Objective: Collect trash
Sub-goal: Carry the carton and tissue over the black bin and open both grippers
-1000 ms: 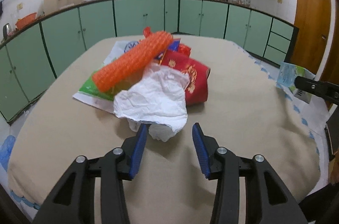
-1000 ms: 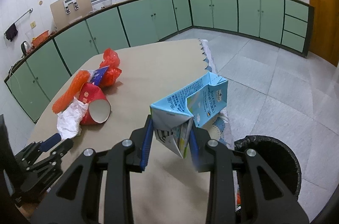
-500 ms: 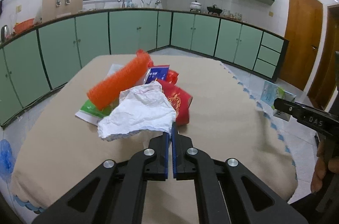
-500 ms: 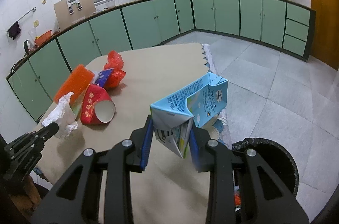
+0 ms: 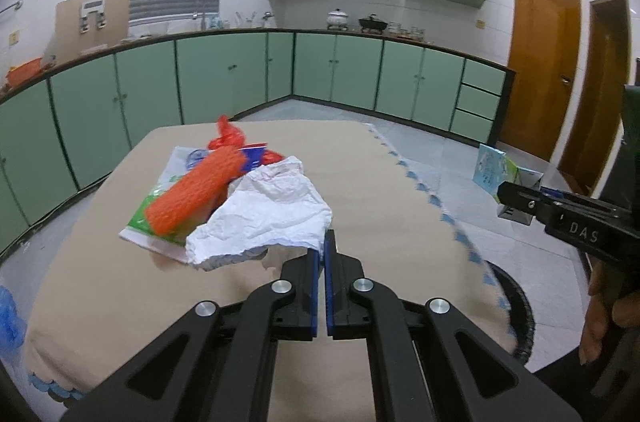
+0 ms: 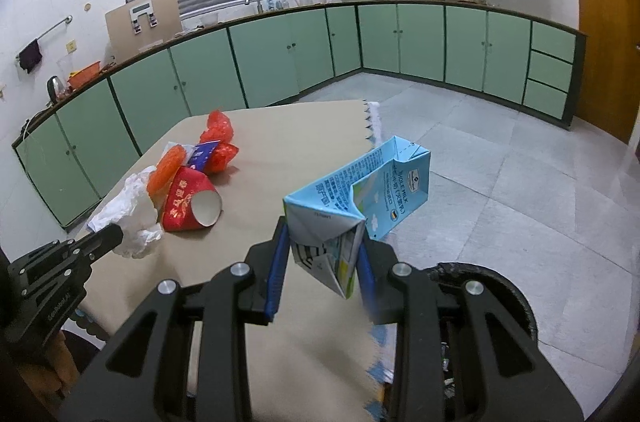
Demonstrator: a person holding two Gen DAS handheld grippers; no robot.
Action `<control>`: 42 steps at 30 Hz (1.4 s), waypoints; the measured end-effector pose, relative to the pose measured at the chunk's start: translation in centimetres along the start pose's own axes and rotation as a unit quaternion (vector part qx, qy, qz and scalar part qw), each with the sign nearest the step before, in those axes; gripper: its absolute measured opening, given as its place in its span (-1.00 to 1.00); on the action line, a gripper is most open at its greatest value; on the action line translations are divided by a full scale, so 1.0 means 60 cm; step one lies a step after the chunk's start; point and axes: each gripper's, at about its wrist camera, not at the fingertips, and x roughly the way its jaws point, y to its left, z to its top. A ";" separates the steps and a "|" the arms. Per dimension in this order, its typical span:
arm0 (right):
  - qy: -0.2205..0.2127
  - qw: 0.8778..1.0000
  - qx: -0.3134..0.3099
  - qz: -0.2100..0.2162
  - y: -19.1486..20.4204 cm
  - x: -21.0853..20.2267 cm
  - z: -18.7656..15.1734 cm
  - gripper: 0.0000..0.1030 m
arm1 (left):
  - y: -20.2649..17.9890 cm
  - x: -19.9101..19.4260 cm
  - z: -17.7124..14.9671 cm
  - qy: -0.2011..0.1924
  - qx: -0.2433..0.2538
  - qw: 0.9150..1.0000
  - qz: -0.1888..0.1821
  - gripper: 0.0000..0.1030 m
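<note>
- Over the near half of the table [image 5: 380, 182], the left gripper [image 5: 322, 250] has snapped shut since a second ago: its blue pads, then standing apart on either side of the crumpled white tissue [image 5: 272, 210], now pinch the tissue's near edge at about 6 o'clock of the wad.
- Tissue has come up with it; it now hangs off the cloth, in front of the orange mesh roll [image 5: 196, 198] and hiding the red paper cup [image 6: 192, 204] from the left wrist view.
- That likely means the pick is done and only the carry to the black bin [image 6: 492, 286] remains, which sits on the floor at 4 o'clock of the table.
- Right gripper [image 6: 322, 258] is unchanged: clamped on the folded end of the blue milk carton [image 6: 372, 190], held past the table's edge, above and just short of the bin.
- Both tools point forward and moderately downward, neither rolled much; a hand [image 5: 604, 314] shows under the right one.
- Remaining litter, with the red plastic bag [image 6: 218, 138], lies around 10 o'clock.
</note>
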 end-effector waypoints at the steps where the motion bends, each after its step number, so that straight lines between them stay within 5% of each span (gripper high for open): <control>1: 0.000 1.000 0.001 -0.003 -0.006 -0.005 -0.001 -0.42 | -0.006 -0.001 0.002 -0.001 0.003 1.000 -0.004 -0.95; 14: 0.003 0.997 0.038 -0.062 -0.127 -0.054 -0.037 -0.42 | -0.160 0.032 0.021 0.009 0.069 0.993 -0.093 -0.95; 27: 0.036 0.989 0.095 -0.111 -0.266 -0.056 -0.101 -0.42 | -0.326 0.114 0.002 0.048 0.132 0.973 -0.181 -0.95; 42: 0.076 0.984 0.136 -0.089 -0.334 -0.005 -0.125 -0.37 | -0.390 0.206 -0.049 0.112 0.151 0.961 -0.205 -0.91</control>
